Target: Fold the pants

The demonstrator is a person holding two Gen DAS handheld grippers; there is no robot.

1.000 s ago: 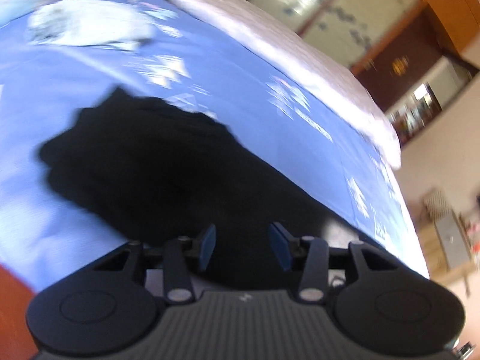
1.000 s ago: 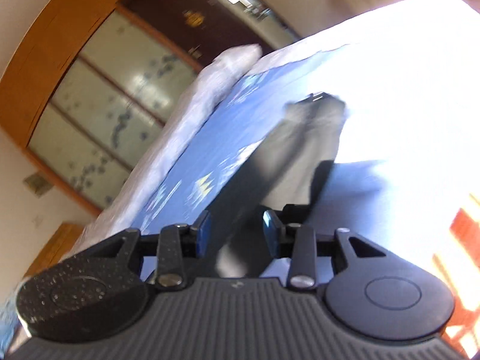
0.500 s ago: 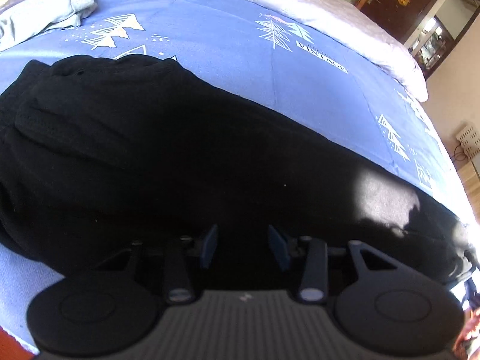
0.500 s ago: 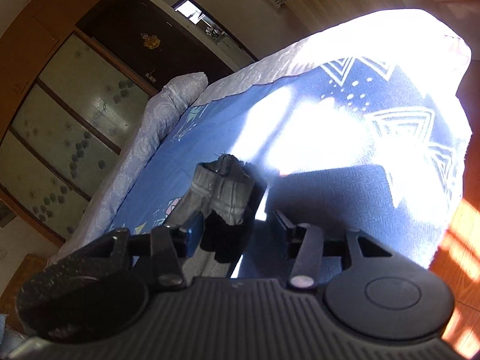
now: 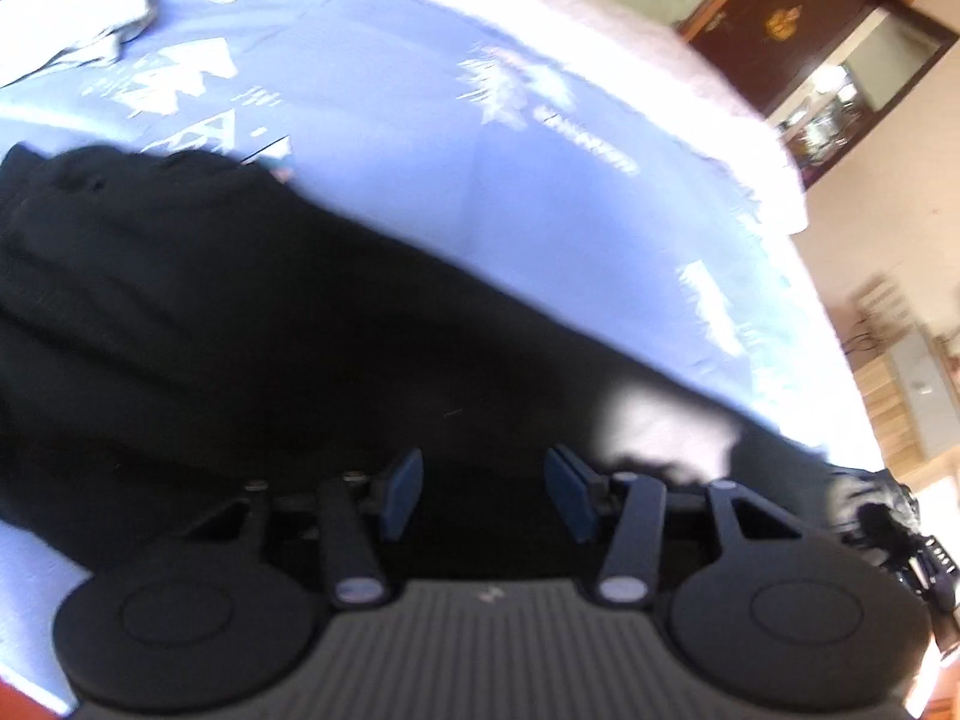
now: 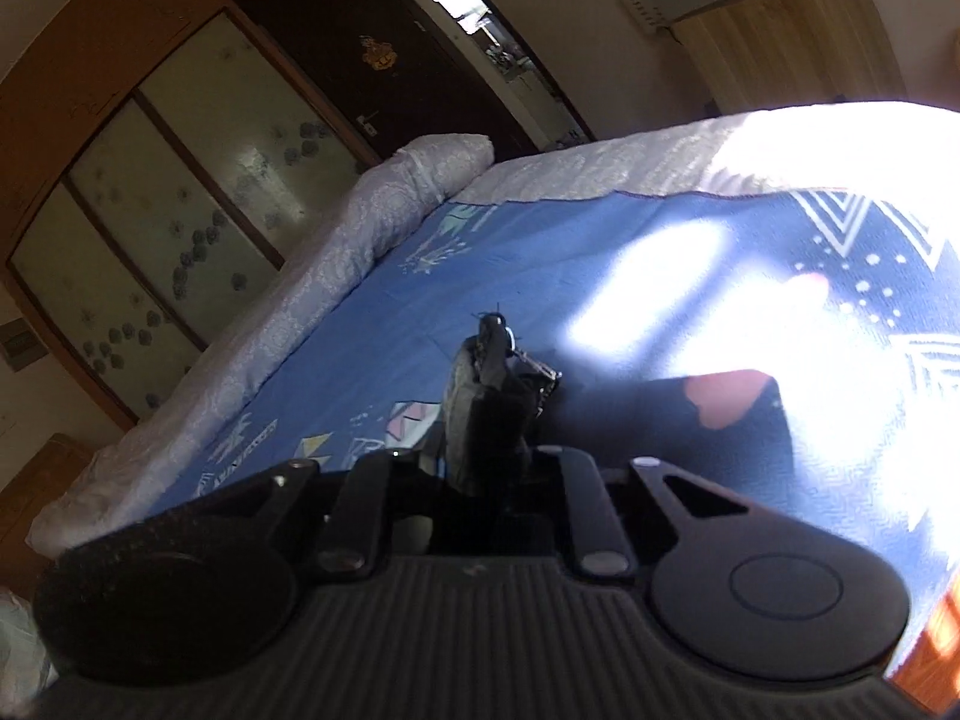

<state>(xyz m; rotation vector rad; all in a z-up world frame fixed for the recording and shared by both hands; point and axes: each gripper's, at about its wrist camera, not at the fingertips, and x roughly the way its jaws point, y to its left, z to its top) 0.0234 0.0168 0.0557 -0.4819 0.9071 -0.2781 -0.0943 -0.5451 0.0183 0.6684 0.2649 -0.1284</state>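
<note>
1. Left gripper (image 5: 483,501): matte black body, ribbed grey top plate w/ small pale logo, two round black discs at sides.
2. Blue pads (image 5: 402,495) on finger tips; silver rivets at black linkage arms.
3. Right gripper (image 6: 486,474): same black build, ribbed plate, speckled left disc, silver rivets.

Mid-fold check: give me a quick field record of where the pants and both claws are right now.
surface: bed with blue patterned sheet
pants: black pants spread across the sheet, long side running left to right in the left view
left claw: left claw open, low over the pants, nothing between its fingers
right claw: right claw shut on a bunched end of the pants, which sticks up from it
which end held: cannot tell
other items: light cloth at far left corner; white quilt along far edge
</note>
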